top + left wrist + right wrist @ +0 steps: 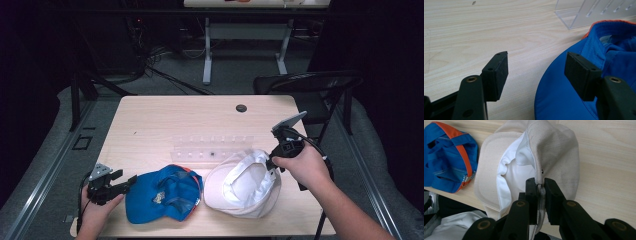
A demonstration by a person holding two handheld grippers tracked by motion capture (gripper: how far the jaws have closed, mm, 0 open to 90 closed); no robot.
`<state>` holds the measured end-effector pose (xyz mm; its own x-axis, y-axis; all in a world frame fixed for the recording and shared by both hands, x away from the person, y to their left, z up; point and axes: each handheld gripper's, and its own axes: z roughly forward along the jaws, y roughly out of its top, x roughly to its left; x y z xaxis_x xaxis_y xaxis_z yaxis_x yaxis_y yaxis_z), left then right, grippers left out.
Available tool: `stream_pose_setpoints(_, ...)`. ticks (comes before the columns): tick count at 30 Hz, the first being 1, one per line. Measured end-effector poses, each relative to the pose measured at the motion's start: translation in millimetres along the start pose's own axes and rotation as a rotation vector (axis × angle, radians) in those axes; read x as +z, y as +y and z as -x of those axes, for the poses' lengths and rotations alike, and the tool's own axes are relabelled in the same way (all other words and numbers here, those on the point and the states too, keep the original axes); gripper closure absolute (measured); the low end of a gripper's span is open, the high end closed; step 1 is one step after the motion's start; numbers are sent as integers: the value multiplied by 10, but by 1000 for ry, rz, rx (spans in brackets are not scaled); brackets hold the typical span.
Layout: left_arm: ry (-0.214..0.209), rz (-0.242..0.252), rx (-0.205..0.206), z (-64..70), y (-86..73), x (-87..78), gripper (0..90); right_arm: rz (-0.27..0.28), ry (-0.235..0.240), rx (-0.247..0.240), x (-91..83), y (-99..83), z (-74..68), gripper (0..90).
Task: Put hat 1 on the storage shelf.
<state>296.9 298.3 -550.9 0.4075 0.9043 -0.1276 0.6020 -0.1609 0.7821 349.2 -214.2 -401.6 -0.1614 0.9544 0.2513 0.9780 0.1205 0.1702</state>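
Note:
A blue cap [162, 195] with orange trim lies upside down at the table's front left; its brim [564, 100] reaches between my left gripper's jaws. My left gripper [122, 181] stands open at the cap's left edge, one pad [581, 75] over the blue fabric, the other over bare wood. A cream-white cap [245, 184] lies upside down to the right of the blue one. My right gripper [276, 159] is shut on the white cap's [554, 152] back rim, the fabric pinched between its pads [551, 195].
A clear acrylic rack [212, 148] lies on the wooden table [165, 120] behind both caps. A small dark hole [241, 108] sits near the far edge. A black folding chair [310, 85] stands at the right rear corner.

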Motion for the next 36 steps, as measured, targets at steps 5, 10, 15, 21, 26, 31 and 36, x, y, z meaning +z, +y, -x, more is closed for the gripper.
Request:
stream_pose_setpoints(5,-2,1,0,-1,1,0,362,-6,2,-11,-93,70,-92,820)
stream_pose_setpoints(10,-1,3,2,0,2,-7,362,-2,21,-11,-168,118,-167,820)
stream_pose_setpoints(15,-5,7,4,6,3,-10,362,1,71,-5,-256,135,-214,821)
stream_pose_setpoints(21,-9,11,12,18,7,-11,372,-12,177,3,-369,151,-204,822)
stream_pose_setpoints(26,-10,12,30,33,15,-26,384,-1,263,48,-385,147,-182,822)
stream_pose_setpoints(31,-10,44,39,36,24,-59,402,5,340,68,-431,148,-184,823)
stream_pose_setpoints(36,-15,67,29,35,29,-83,403,5,431,70,-498,172,-220,824)
